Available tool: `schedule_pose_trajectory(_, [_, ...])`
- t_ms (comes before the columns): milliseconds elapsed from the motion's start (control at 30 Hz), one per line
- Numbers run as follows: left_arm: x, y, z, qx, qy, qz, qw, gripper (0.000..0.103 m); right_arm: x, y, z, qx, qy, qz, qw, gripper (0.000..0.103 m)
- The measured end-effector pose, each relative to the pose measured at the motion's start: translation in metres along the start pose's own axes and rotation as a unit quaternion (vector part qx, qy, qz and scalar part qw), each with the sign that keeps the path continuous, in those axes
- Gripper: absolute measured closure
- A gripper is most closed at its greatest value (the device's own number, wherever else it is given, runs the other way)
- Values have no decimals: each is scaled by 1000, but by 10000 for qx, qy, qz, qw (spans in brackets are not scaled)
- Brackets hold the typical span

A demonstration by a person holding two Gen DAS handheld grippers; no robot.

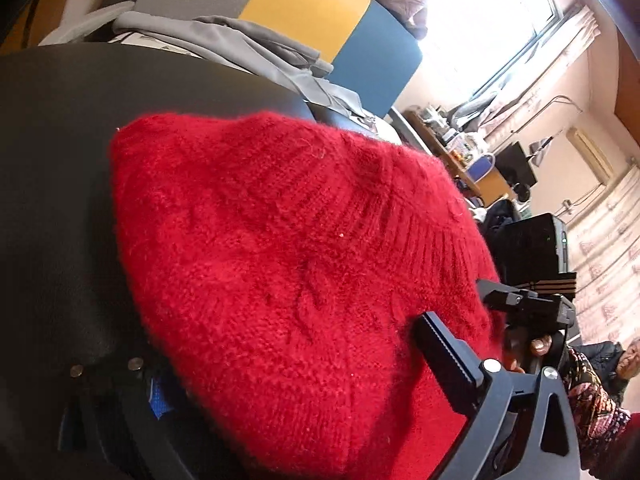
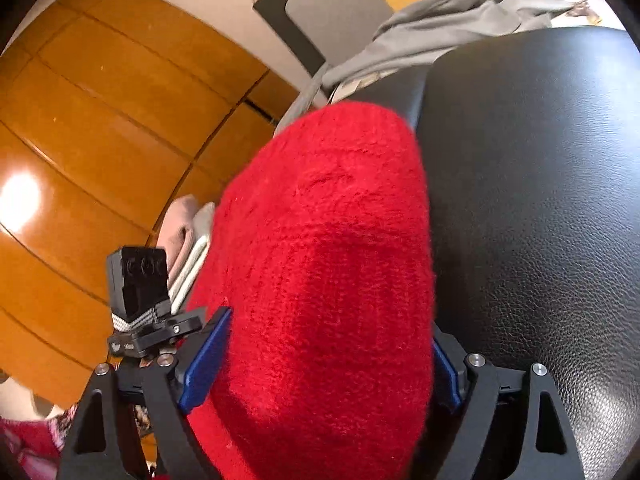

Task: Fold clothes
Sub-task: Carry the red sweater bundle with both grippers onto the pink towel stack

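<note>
A red knitted sweater (image 1: 280, 264) lies over a black leather surface (image 1: 60, 160), with its ribbed band toward the right. My left gripper (image 1: 288, 376) is around the sweater's near edge, one finger (image 1: 444, 356) on the right and a blue pad (image 1: 158, 396) on the left, closed on the knit. In the right wrist view the same red sweater (image 2: 324, 280) fills the gap of my right gripper (image 2: 324, 364), whose blue pads (image 2: 206, 364) press both sides of it. The other gripper's camera block (image 2: 138, 284) shows at the left.
Grey clothes (image 1: 248, 44) are piled at the back of the black surface (image 2: 540, 220). Folded pale cloth (image 2: 188, 248) lies to the left. Grey, yellow and blue panels (image 1: 312, 16) stand behind. Wooden wall panels (image 2: 100, 140) are at left. A seated person (image 1: 628, 360) is at far right.
</note>
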State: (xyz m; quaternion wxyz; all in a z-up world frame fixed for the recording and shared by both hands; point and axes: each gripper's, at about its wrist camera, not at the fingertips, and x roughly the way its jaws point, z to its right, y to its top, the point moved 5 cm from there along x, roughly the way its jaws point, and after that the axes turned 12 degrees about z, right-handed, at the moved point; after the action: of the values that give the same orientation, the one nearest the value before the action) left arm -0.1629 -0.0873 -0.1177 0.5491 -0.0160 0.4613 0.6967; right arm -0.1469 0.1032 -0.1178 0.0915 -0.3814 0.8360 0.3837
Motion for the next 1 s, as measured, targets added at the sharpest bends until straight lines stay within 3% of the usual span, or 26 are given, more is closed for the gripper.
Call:
schedule_pose_trajectory(100, [-1,0,-3,2,-2,81,10000,7,5,1,-1,-70,-91,-107,9999,12])
schedule_pose_trajectory(167, [-5,0,-6,72,140,150,9998,23,8,-1,-5,-236,-211,-106,9994,10])
schedule_pose_trajectory(233, [-12,0,-17,-226,79,212,9995,36,10,-2,-8,-415,-366,-87,9984,10])
schedule_pose_trajectory(267, [-13,0,-22,-388,18,232,9990,43,11,-3,-9,-458,-427,-70,9980,12])
schedule_pose_trajectory(333, [-16,1,-31,-666,-73,253,9974,47,9,-2,-7,-384,-495,-10,9980,15])
schedule_pose_trajectory(400, [-15,0,-29,-624,-55,249,9977,49,7,-1,-4,-266,-503,27,9984,19])
schedule_pose_trajectory(467, [-14,-1,-28,-644,-80,275,9975,58,7,0,-3,-154,-471,16,9988,27])
schedule_pose_trajectory(667, [-14,-5,-27,-776,-152,452,9958,68,3,-6,-8,-92,-621,124,9979,35])
schedule_pose_trajectory(1000, [-48,-9,-10,-533,-177,806,9952,72,-17,-17,-36,-482,-932,473,9934,42])
